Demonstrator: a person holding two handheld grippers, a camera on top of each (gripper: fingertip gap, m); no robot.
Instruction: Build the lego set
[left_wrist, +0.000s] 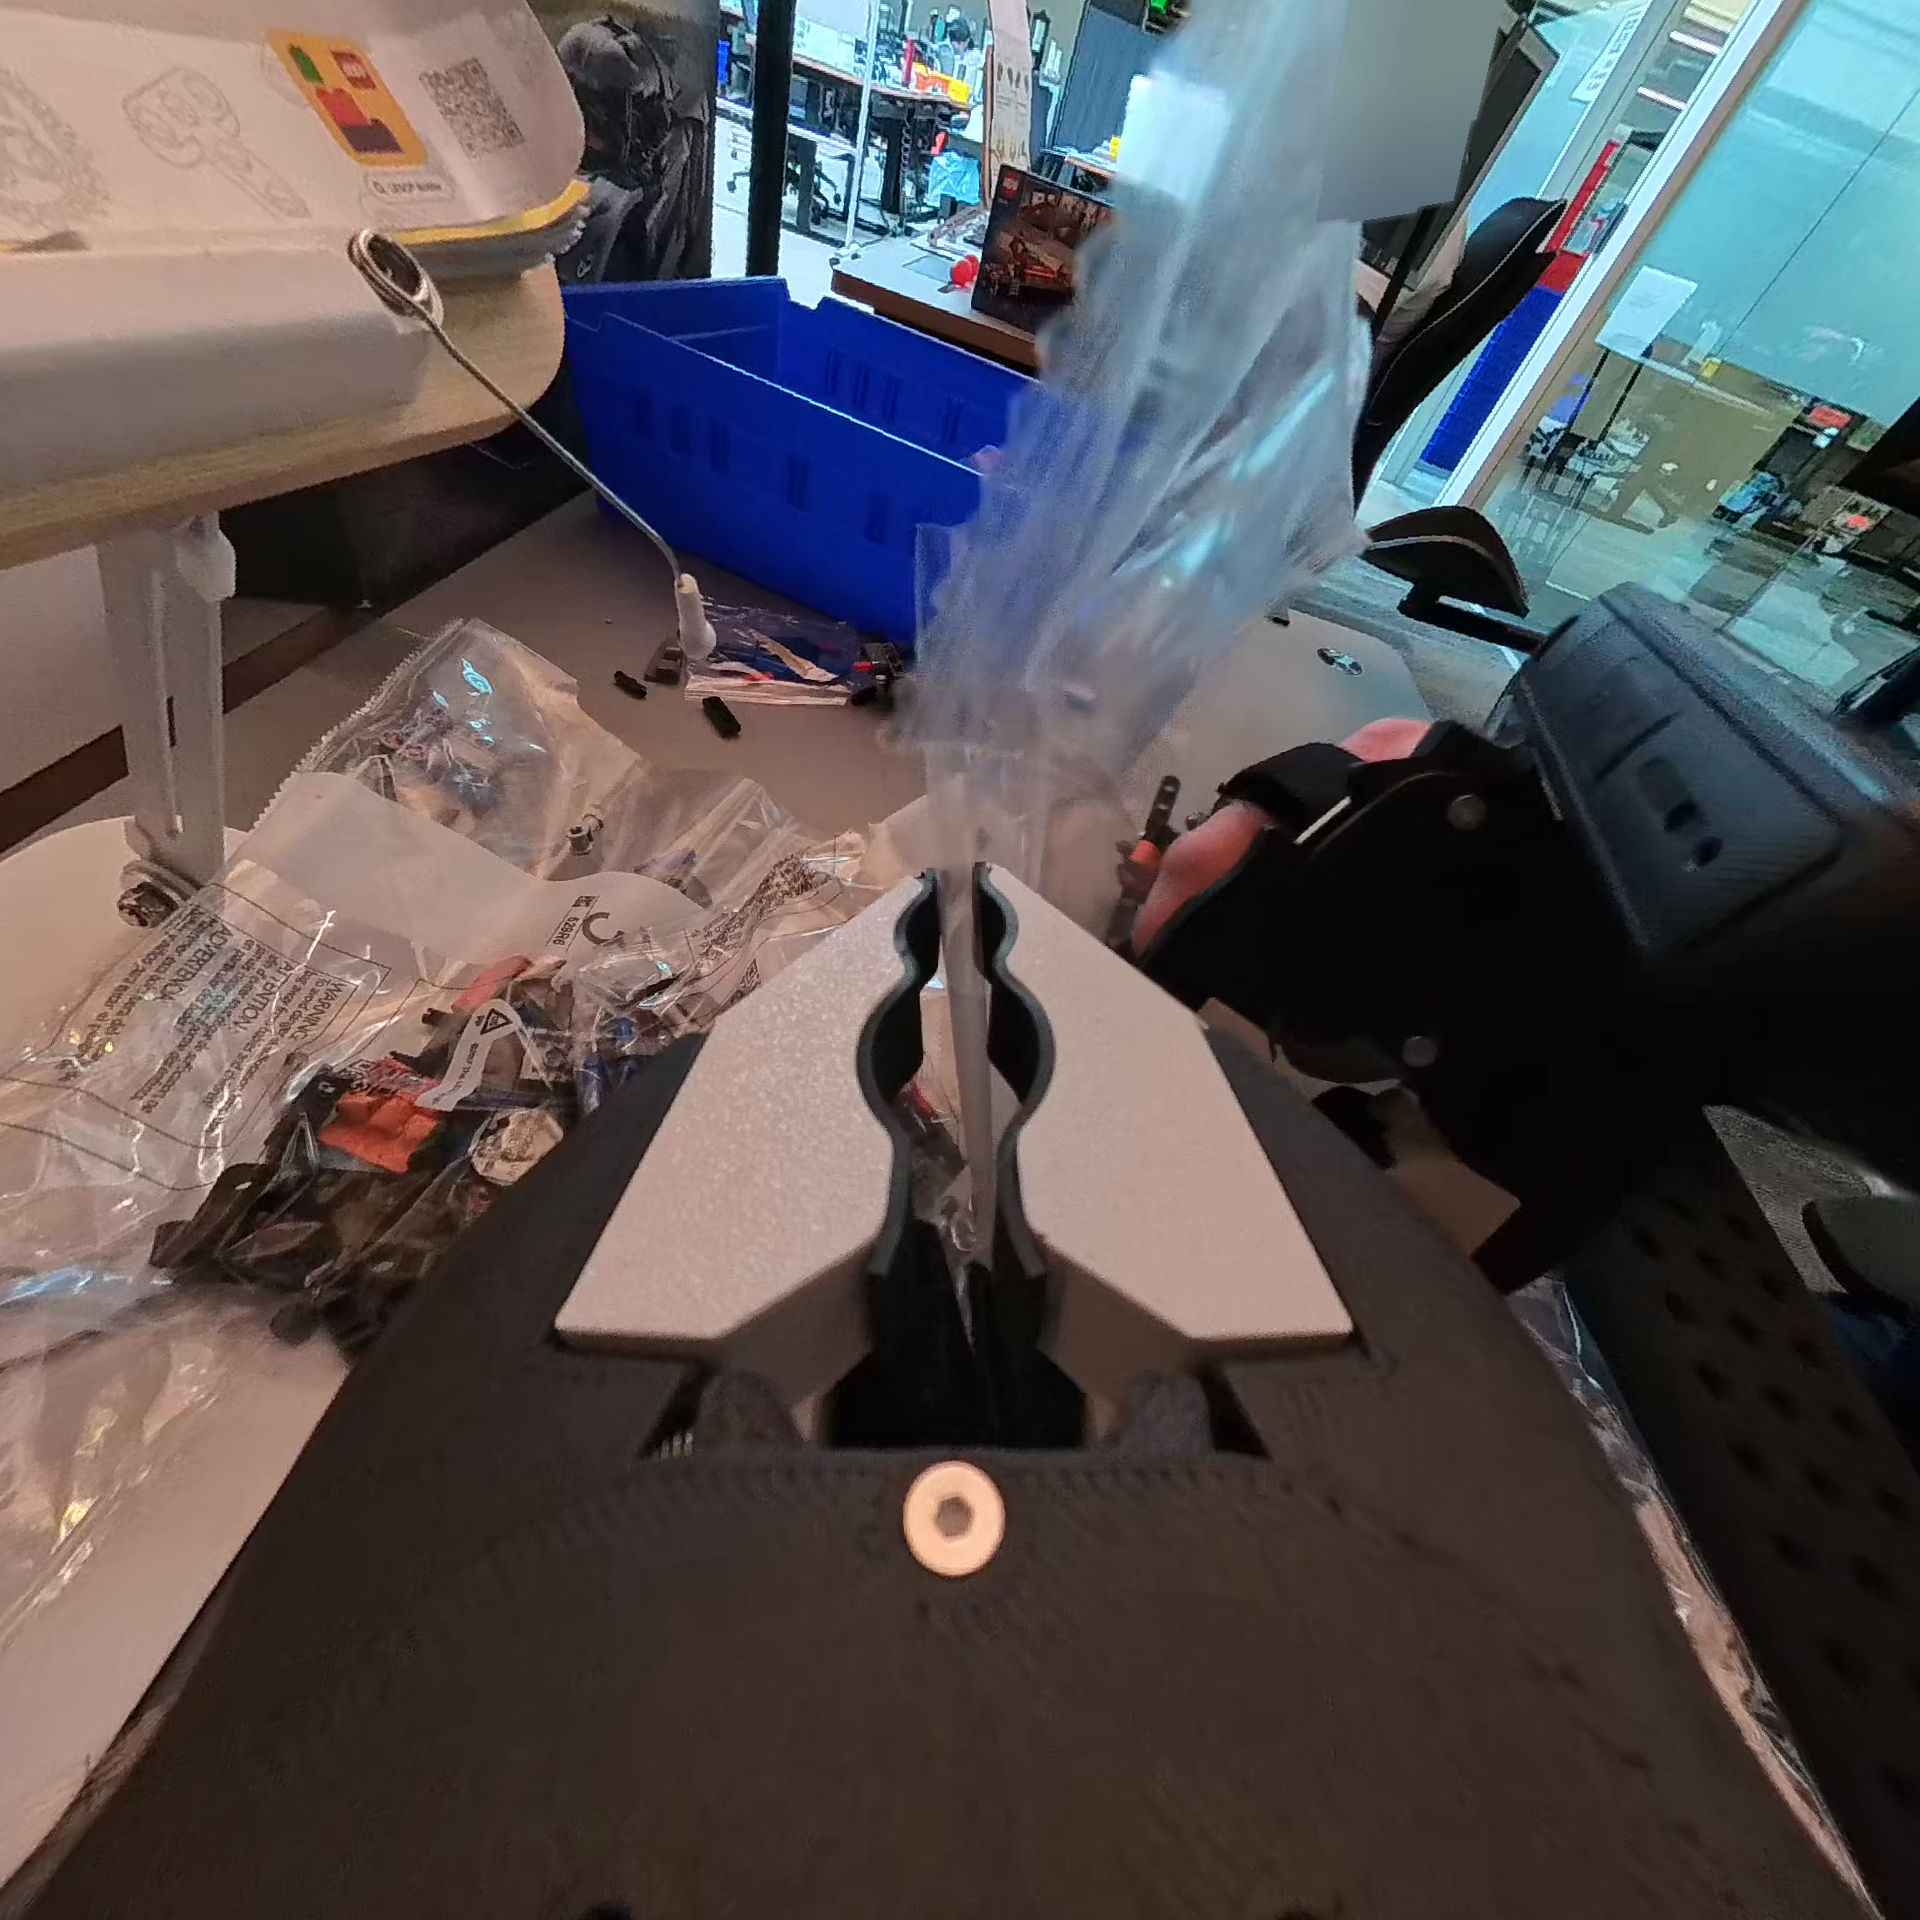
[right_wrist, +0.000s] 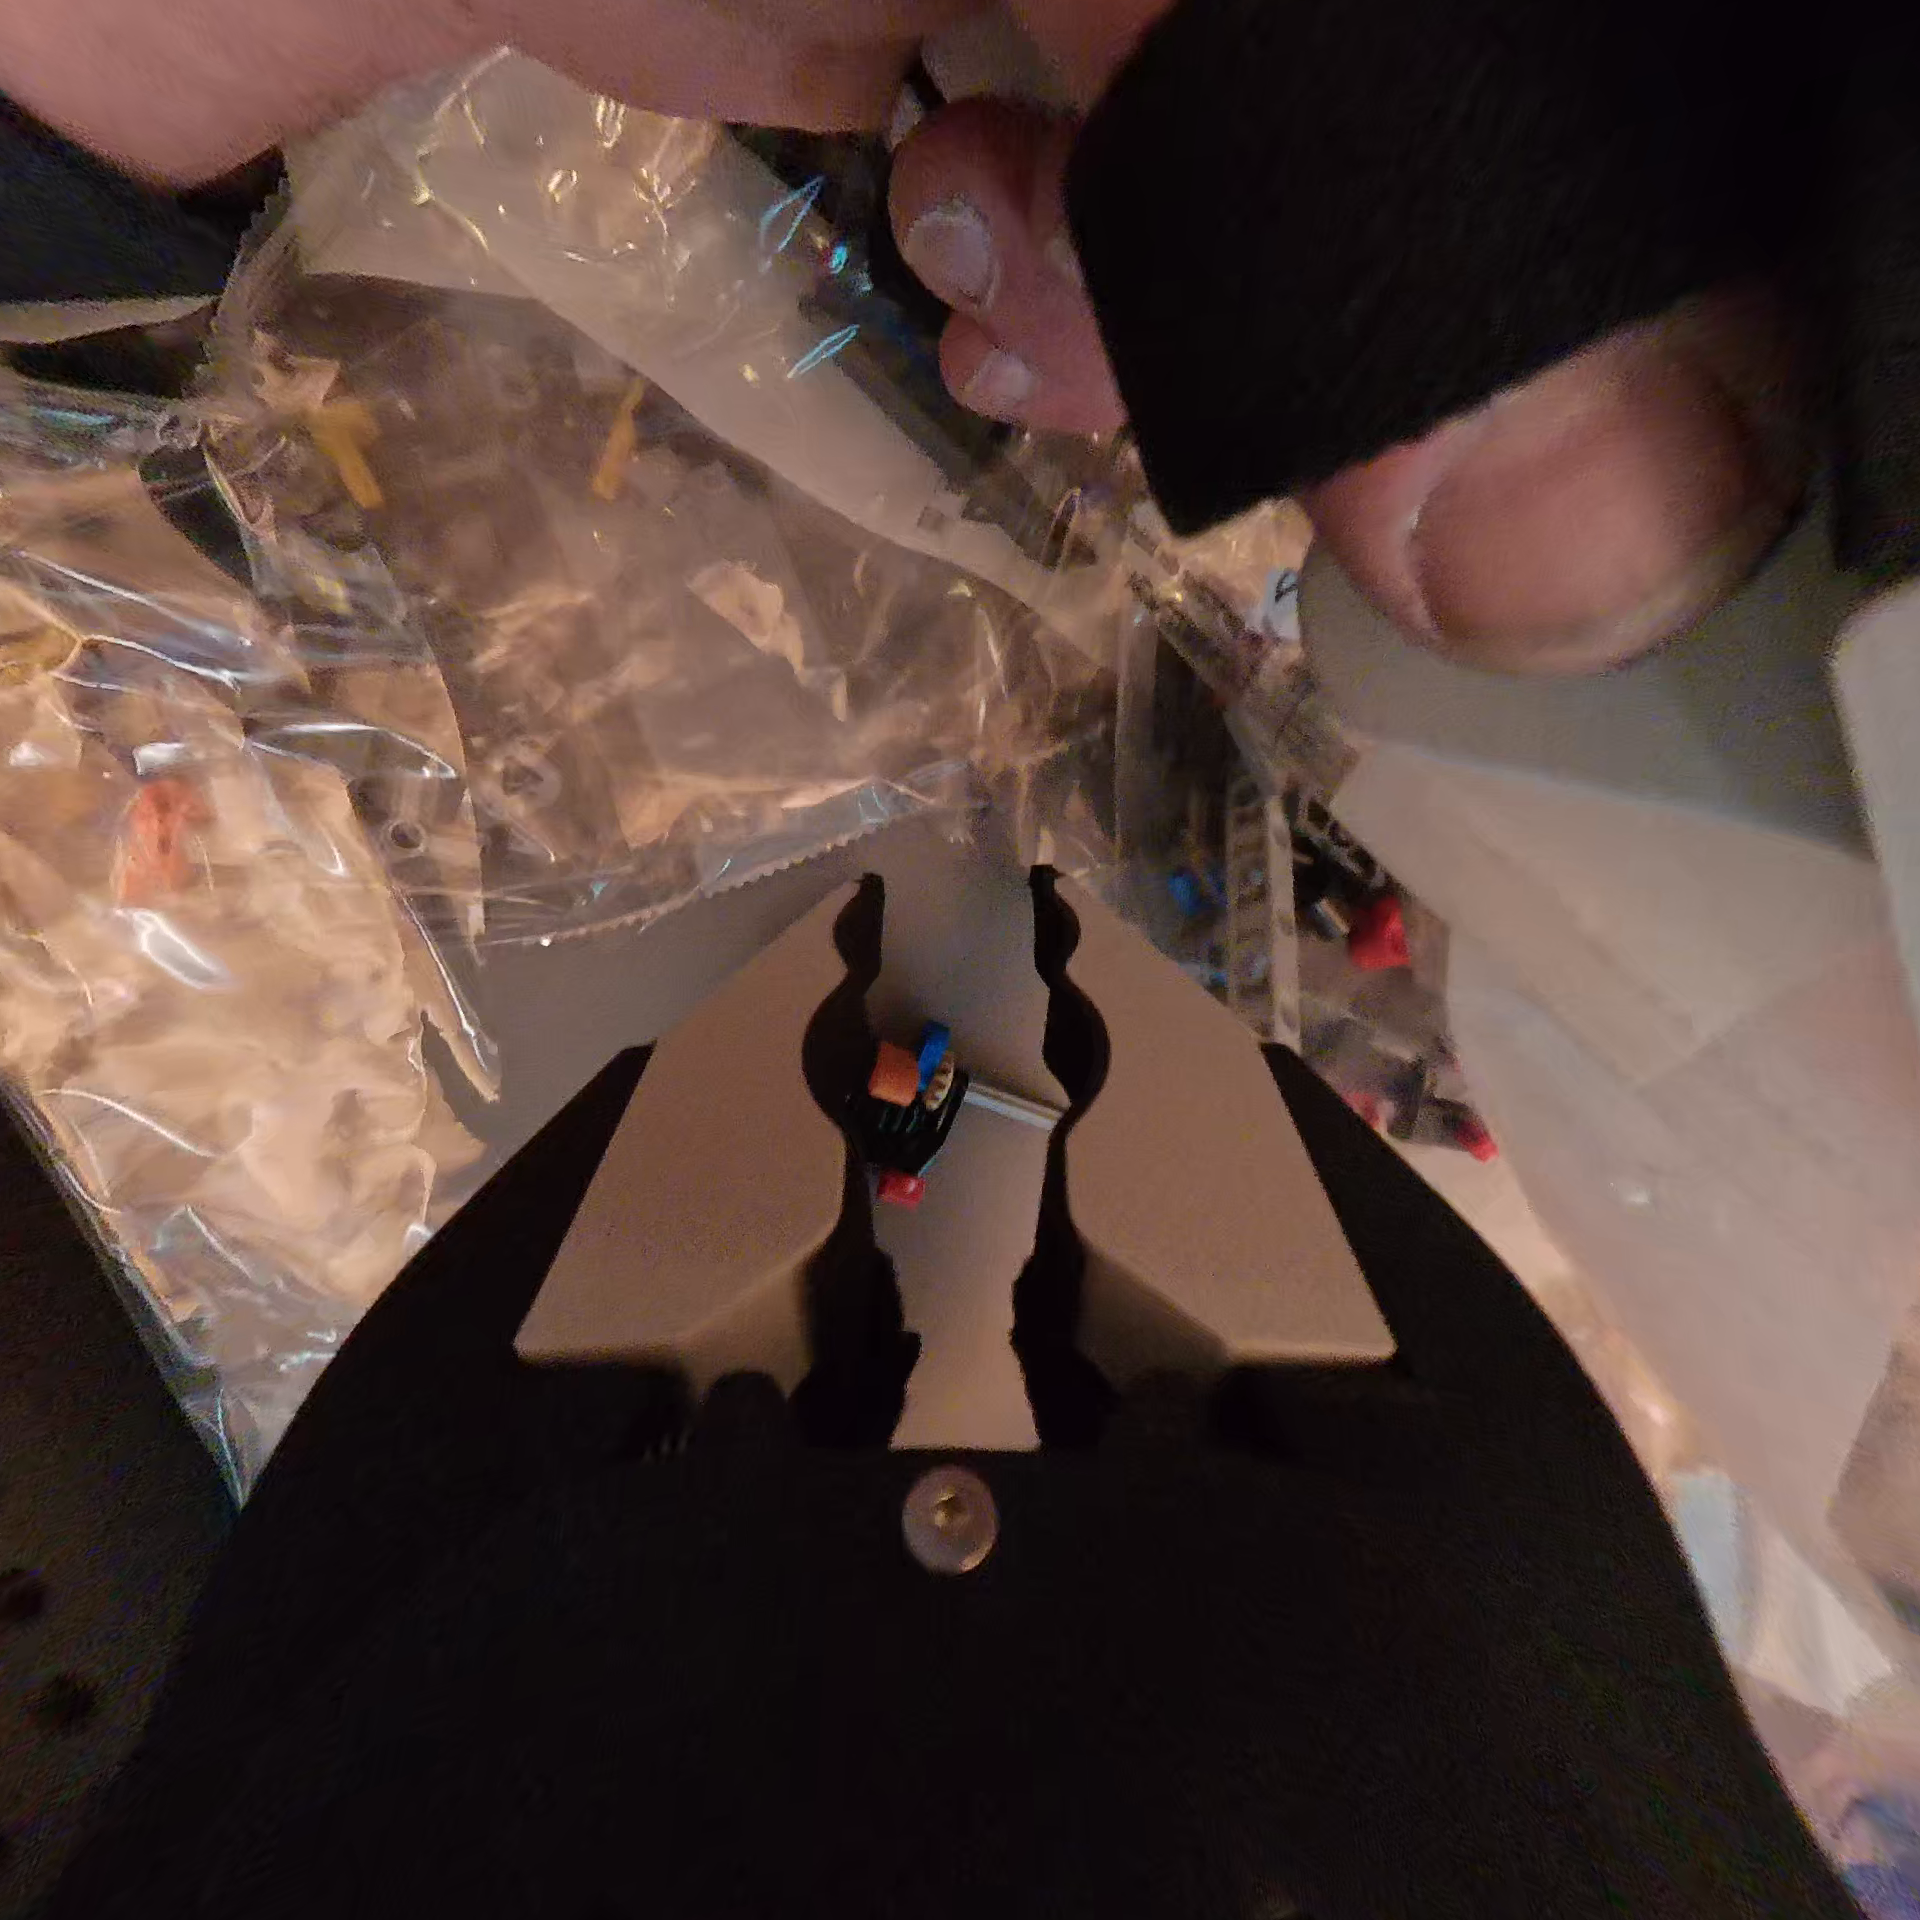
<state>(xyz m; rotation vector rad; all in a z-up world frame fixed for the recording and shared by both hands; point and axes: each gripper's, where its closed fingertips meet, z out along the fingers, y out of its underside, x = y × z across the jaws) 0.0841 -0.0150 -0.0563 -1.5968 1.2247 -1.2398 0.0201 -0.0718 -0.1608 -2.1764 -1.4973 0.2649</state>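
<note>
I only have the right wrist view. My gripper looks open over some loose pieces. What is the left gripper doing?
Observer: The left gripper is shut on an empty clear bag, holding it up off the table.
Operator: Anywhere to drop it?
Observer: A blue bin stands beyond the bag pile.
Operator: Where are the instructions?
Observer: An instruction booklet rests on a raised stand at the left.
</note>
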